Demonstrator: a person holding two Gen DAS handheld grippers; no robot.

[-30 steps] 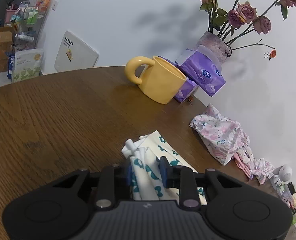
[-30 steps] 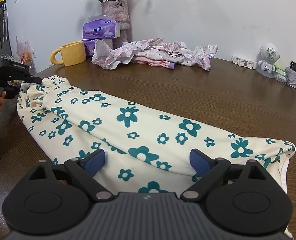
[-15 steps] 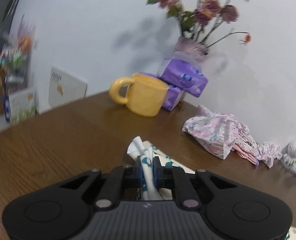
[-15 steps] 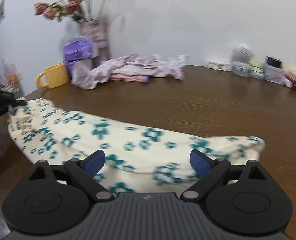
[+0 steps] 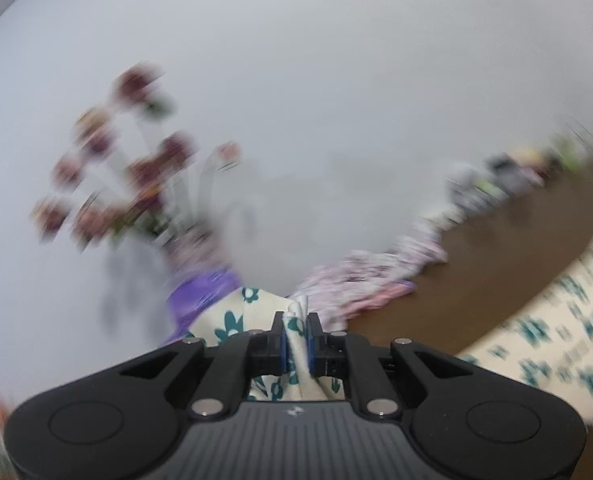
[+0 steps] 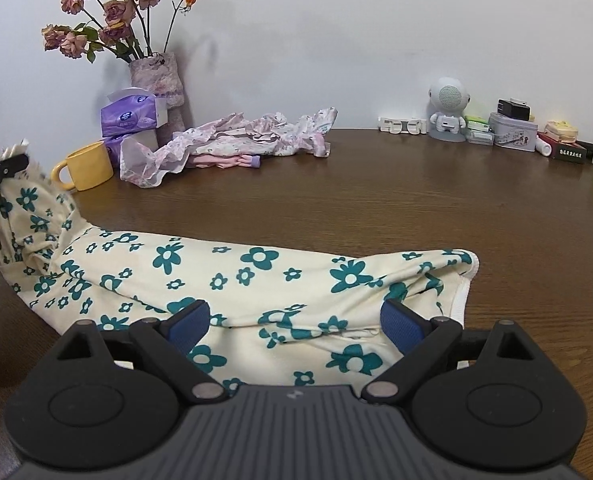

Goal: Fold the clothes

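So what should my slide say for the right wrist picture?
Open right gripper over the flowered cloth; left gripper lifts its far end.

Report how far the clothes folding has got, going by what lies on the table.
Done: nothing looks folded yet. In hand: the left gripper is shut on one end of the cream garment with teal flowers, lifting that end off the table, while the right gripper hovers open over the other end. Left: finishing this fold, then the crumpled pink floral garment by the wall.
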